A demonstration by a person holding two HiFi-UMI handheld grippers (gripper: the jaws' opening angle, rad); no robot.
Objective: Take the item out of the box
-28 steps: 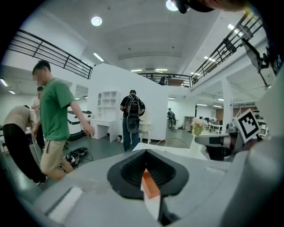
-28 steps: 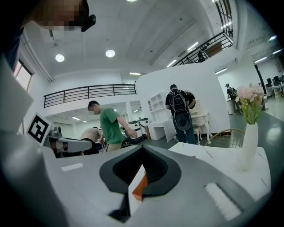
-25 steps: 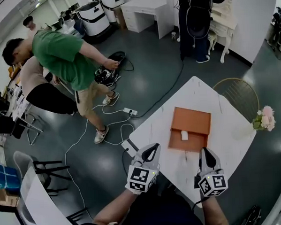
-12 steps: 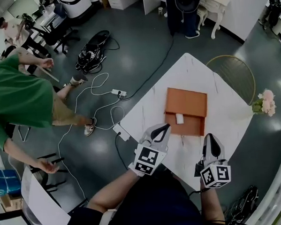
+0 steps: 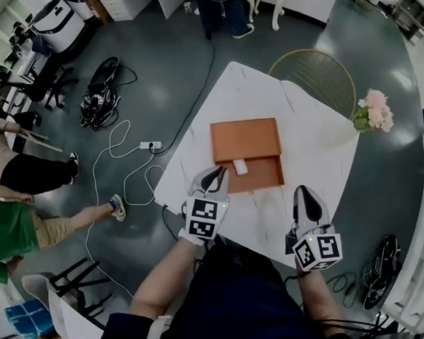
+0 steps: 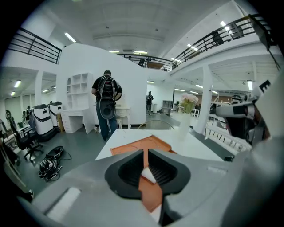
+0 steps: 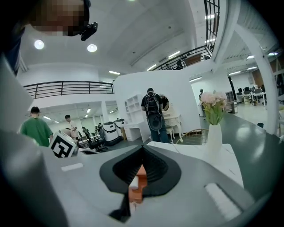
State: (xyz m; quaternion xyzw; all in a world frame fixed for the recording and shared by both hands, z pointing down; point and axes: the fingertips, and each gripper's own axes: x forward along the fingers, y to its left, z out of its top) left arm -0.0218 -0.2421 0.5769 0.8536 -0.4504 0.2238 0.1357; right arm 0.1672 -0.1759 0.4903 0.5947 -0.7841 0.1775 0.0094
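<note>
The left gripper (image 5: 216, 173) has just been parting its fingers to a thin slit and holds nothing. The box (image 5: 247, 141) lies right at its tips, with the white item (image 5: 240, 167) inside, just right of them. The right gripper (image 5: 299, 190) is closed and empty, with the box ahead-left of its tips.

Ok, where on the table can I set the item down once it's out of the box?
Bare tabletop lies beyond the orange box toward the far corner, and there is a wide patch between the box and the vase of pink flowers. Left of the box the strip is narrow.
</note>
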